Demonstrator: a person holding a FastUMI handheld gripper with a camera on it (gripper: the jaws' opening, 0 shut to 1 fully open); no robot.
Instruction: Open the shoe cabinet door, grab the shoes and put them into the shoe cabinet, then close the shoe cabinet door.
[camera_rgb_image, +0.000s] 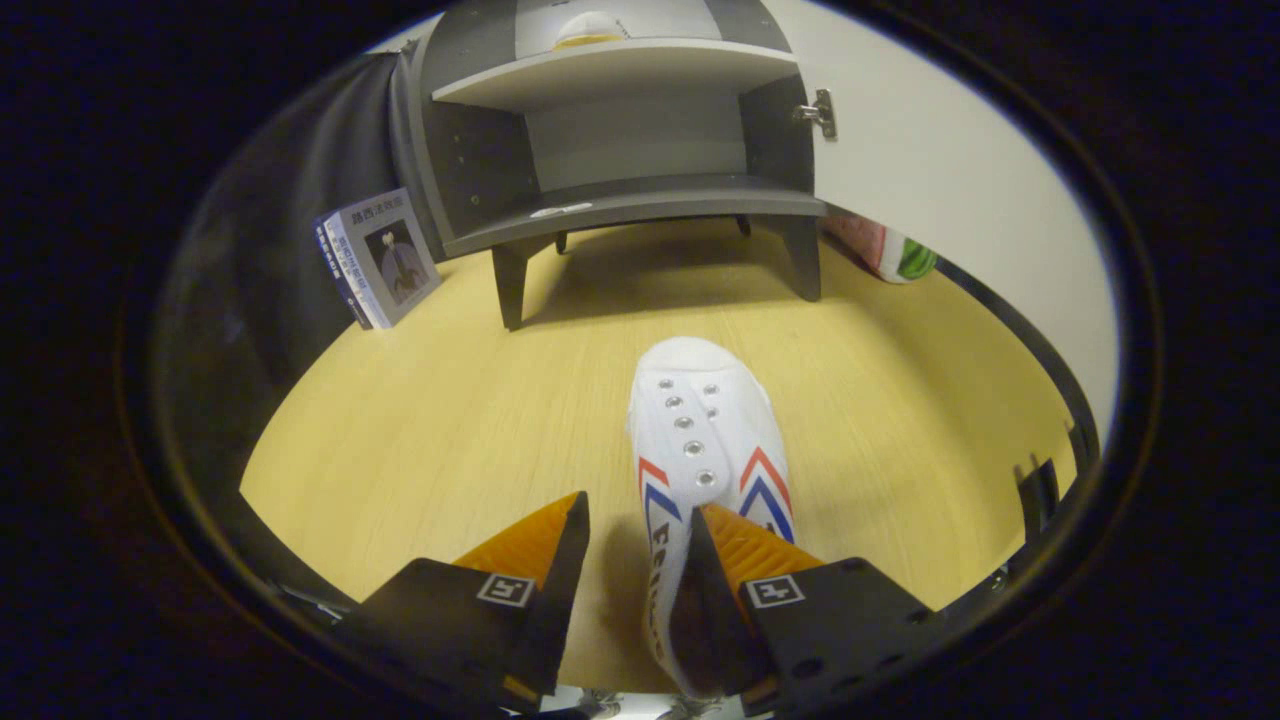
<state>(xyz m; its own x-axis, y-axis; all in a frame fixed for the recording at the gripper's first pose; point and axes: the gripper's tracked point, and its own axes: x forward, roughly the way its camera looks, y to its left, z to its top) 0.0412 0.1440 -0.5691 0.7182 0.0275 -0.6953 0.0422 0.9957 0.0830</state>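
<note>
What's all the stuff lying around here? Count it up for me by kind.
Shoes: 2, a white shoe between the tool's fingers, and another shoe on the upper shelf
Cabinets: 1, the open shoe cabinet
Books: 1, the book leaning beside it
Packages: 1, a red and green package at the wall
Total: 5

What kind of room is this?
Probably a mock-up home corner in a test booth: an open shoe cabinet on a wood-look floor, a white sneaker between the open tongs.
</note>
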